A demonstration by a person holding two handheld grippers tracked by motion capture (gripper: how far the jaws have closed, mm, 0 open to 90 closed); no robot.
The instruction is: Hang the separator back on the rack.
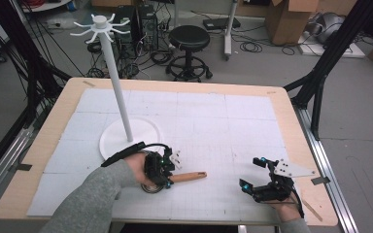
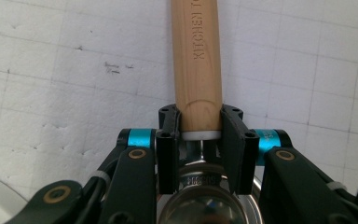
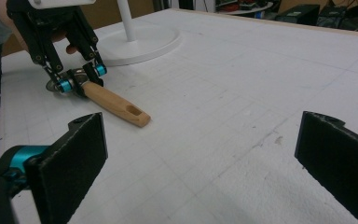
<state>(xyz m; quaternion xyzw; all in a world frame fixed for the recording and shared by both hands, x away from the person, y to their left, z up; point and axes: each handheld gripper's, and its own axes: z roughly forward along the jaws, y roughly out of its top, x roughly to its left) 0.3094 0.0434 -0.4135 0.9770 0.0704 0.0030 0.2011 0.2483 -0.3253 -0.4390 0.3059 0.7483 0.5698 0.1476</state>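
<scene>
Left gripper (image 1: 167, 171) clamps the wooden-handled utensil (image 1: 188, 176) near its metal head, at six o'clock from the white stand (image 1: 126, 136), ready for lifting; right gripper (image 1: 257, 174) rests open, unloaded.

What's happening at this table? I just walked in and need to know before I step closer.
A person holds a two-jaw gripper in each hand. The left gripper is closed on the light wooden handle of a metal kitchen utensil lying on the white gridded table mat, gripping near the metal end. The right gripper rests open nearby, holding nothing. A tall white hook stand waits behind.
</scene>
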